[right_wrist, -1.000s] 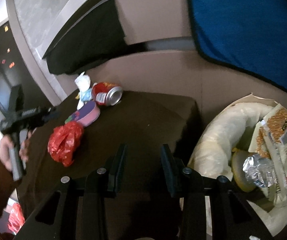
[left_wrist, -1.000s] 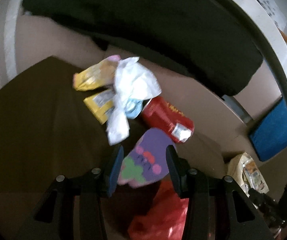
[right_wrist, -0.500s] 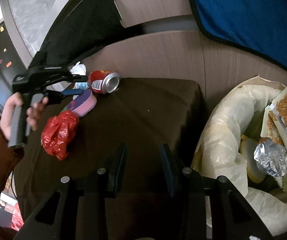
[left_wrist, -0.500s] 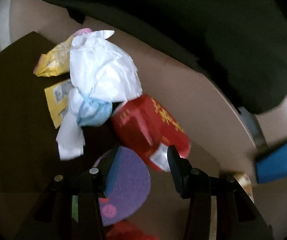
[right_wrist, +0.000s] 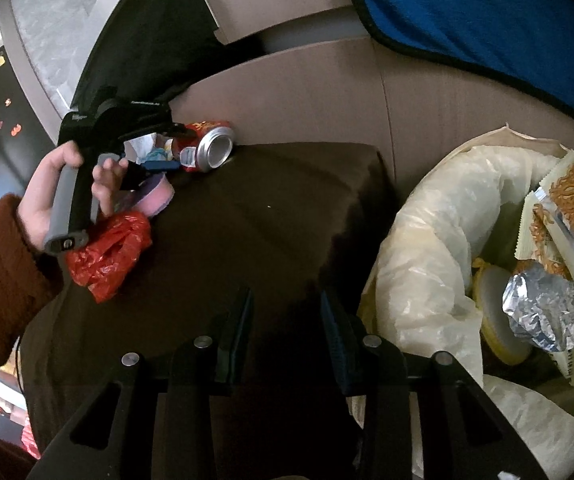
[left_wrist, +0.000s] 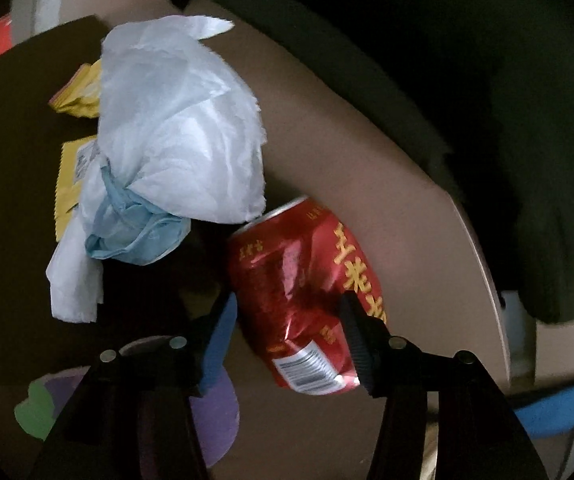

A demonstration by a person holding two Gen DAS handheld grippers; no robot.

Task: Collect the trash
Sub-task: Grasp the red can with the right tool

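At lower centre, the left gripper (left_wrist: 287,320), jaws opening, straddled the red can (left_wrist: 307,280); closing seemed next.

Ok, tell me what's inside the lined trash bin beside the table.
The trash bin holds a noodle wrapper, crumpled foil and a yellow-rimmed lid under the foil. Whatever lies deeper is covered by these and the liner.

Dim room; beige wood-look floor (right_wrist: 427,100); blue mat (right_wrist: 487,4); dark-clothed table (right_wrist: 271,216).
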